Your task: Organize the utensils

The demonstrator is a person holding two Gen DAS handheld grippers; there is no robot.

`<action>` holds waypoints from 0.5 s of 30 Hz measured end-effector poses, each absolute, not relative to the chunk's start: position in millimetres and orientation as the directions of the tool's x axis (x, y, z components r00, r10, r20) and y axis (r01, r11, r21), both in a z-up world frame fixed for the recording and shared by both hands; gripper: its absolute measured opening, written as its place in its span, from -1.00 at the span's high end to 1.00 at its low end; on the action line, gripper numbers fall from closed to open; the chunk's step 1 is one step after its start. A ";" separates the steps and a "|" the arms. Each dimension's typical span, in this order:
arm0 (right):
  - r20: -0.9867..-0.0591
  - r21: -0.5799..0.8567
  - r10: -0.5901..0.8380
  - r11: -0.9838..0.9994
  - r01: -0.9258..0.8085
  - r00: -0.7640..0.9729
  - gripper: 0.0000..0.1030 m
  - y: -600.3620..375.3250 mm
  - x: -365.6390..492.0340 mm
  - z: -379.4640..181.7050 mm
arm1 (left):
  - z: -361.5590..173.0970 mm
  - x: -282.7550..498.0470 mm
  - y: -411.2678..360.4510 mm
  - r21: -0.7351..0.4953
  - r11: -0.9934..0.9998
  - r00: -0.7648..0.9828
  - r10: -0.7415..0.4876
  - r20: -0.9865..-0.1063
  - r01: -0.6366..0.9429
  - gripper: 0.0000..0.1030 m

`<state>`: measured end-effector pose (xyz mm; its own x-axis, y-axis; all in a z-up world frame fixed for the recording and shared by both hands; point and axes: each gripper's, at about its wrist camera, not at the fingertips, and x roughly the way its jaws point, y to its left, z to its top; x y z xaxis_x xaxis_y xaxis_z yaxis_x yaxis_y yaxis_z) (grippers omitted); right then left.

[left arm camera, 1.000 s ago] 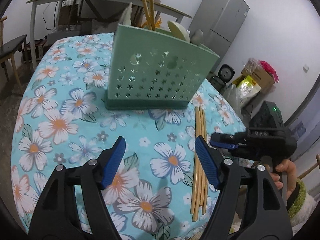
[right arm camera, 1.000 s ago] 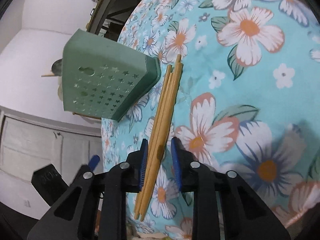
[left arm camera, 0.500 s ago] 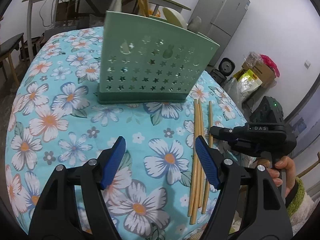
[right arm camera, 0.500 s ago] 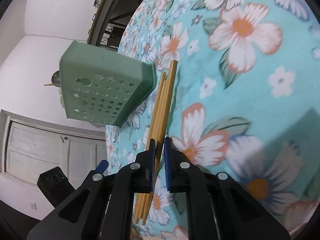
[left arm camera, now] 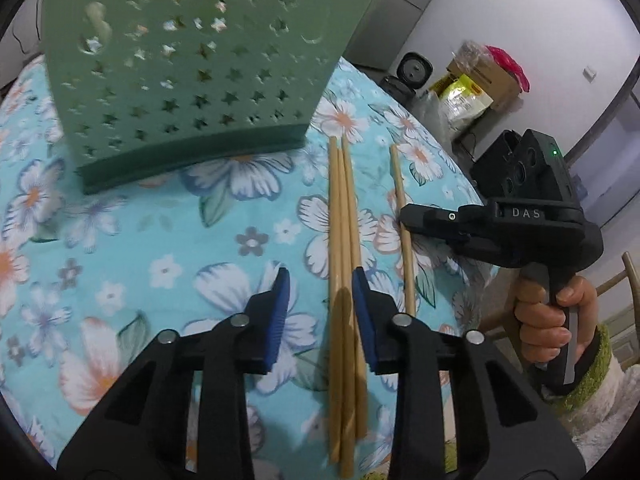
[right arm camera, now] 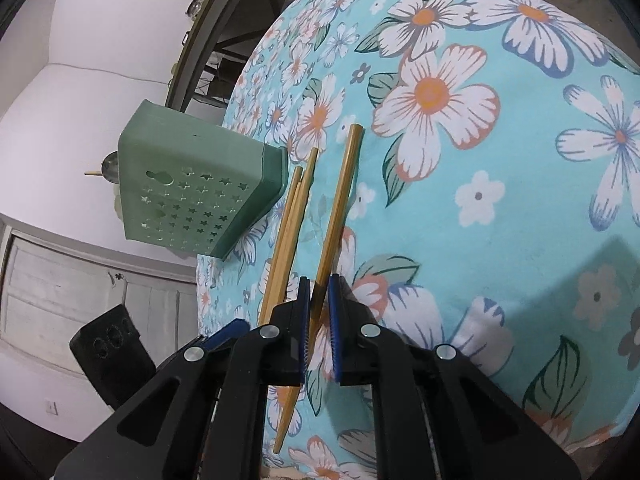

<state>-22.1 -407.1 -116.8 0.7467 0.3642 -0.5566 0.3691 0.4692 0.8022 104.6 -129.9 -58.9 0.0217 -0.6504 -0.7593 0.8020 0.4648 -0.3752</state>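
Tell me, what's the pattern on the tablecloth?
Turquoise tablecloth with big white and orange flowers and green leaves. The right wrist view shows it best.

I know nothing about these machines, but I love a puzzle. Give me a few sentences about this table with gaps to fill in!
1. The utensil holder is ___ in colour.
2. Most of the small holes in its wall are shaped like ___.
3. The tablecloth is printed with ___.
4. The single chopstick sits apart from a bundle of ___ chopsticks.

Missing words: green; stars; flowers; three
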 end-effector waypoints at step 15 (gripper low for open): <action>-0.538 0.816 0.384 0.460 0.349 0.751 0.82 -410.4 -24.4 -124.1 | -75.1 132.6 -158.0 -0.512 0.455 -0.104 -0.665 -0.740 0.729 0.63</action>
